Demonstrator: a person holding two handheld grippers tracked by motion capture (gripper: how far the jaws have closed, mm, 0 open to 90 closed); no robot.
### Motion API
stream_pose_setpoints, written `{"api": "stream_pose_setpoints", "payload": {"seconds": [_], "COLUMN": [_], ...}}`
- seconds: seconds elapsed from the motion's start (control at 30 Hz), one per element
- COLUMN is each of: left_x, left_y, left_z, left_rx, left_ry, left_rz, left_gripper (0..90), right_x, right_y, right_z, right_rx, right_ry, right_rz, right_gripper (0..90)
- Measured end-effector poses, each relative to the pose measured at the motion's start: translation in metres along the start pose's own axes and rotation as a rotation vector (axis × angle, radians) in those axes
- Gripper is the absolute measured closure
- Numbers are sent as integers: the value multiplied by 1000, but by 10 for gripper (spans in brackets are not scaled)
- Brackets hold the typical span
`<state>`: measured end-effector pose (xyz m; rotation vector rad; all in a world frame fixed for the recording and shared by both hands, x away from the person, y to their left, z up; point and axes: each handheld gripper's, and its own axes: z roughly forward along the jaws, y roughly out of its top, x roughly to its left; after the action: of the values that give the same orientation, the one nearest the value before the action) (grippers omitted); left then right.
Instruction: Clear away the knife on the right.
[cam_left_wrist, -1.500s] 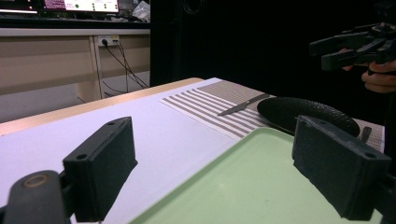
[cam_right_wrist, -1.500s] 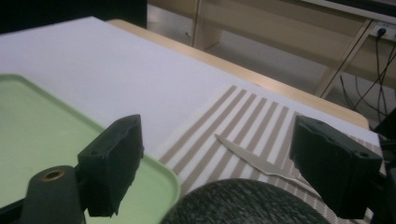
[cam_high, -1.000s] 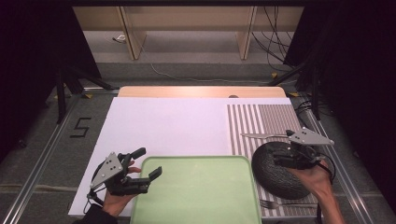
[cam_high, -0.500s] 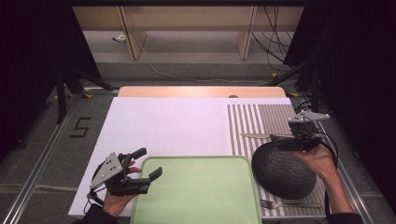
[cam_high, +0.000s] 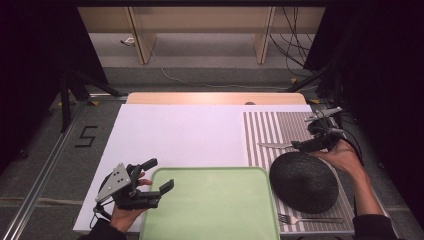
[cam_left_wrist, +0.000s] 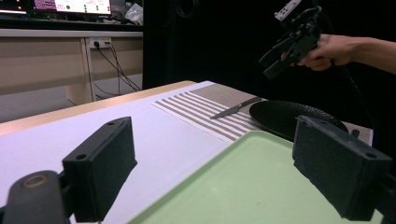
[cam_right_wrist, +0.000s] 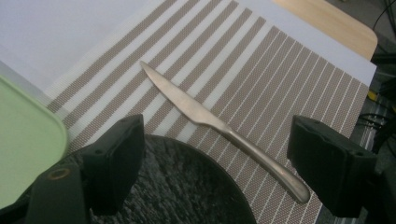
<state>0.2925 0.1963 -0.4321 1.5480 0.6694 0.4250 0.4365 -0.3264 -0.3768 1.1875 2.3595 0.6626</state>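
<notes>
— So, starting at the left: what is the left gripper (cam_high: 156, 182) doing?

— It sits at the near left corner of the green tray (cam_high: 210, 210), held in the person's left hand (cam_high: 125, 215). Its jaws stand wide apart with nothing between them; in the left gripper view one jaw is over the white table sheet (cam_high: 180, 135) and the other over the tray's near edge.

— And moving right from the tray?

— Just beside its right edge lies a black plate (cam_high: 303, 181) on a striped placemat (cam_high: 280, 130). A fork (cam_high: 310, 219) rests on the mat at the plate's near side, partly tucked under the rim.

— Where is the knife?

— The knife (cam_right_wrist: 219, 126) lies flat on the mat just beyond the plate's far rim, blade pointing left, handle to the right.

— And the right gripper?

— The right gripper (cam_high: 312, 142) hangs above the knife's handle end, raised off the mat, in the person's right hand (cam_high: 345, 157). Its jaws are spread wide, framing the knife in the right gripper view, touching nothing.
</notes>
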Motion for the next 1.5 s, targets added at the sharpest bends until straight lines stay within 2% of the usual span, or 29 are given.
{"api": "stream_pose_setpoints", "payload": {"seconds": [0.07, 0.1, 0.17, 0.27, 0.3, 0.33, 0.43, 0.6, 0.67, 0.73, 0.77, 1.0, 1.37, 1.4, 1.43, 1.5], "left_x": [0, 0, 0, 0, 0, 0, 1, 0, 0, 0, 1, 1, 1, 1, 1, 1], "left_y": [0, 0, 0, 0, 0, 0, 0, 0, 0, 0, 0, 0, -1, -1, -1, -1], "left_z": [0, 0, 0, 0, 0, 0, 0, 0, 0, 0, 0, 1, 2, 2, 2, 2], "left_rx": [-1, 0, 2, -5, -6, -7, -6, -4, -8, -8, -6, -2, 3, 3, 5, 5], "left_ry": [0, -1, -2, -1, -1, 0, 0, -1, -2, -2, -4, -10, -12, -12, -11, -11], "left_rz": [-1, 0, 0, 2, 1, -1, -3, -1, -5, -6, -5, -9, -10, -10, -10, -10], "left_gripper": [127, 128, 127, 128, 127, 127, 128, 128, 128, 128, 128, 128, 129, 128, 128, 128], "right_x": [-3, -8, -10, -15, -16, -17, -22, -27, -32, -33, -36, -40, -47, -48, -49, -49], "right_y": [1, 4, 6, 9, 9, 10, 11, 11, 11, 11, 11, 10, 9, 9, 9, 8], "right_z": [2, 7, 12, 19, 21, 23, 29, 37, 46, 48, 54, 69, 88, 90, 92, 93], "right_rx": [14, 45, 74, 97, 99, 102, 121, 152, 190, 196, 228, 301, 372, 365, 387, 387], "right_ry": [6, 15, -10, -2, -29, -35, -11, -1, 9, 8, 4, 8, 13, 14, 19, 20], "right_rz": [1, 2, -16, -16, -28, -35, -29, -17, -18, -21, -23, -16, -12, 11, -12, -6], "right_gripper": [203, 203, 204, 215, 228, 229, 226, 226, 229, 229, 231, 231, 238, 241, 243, 245]}}
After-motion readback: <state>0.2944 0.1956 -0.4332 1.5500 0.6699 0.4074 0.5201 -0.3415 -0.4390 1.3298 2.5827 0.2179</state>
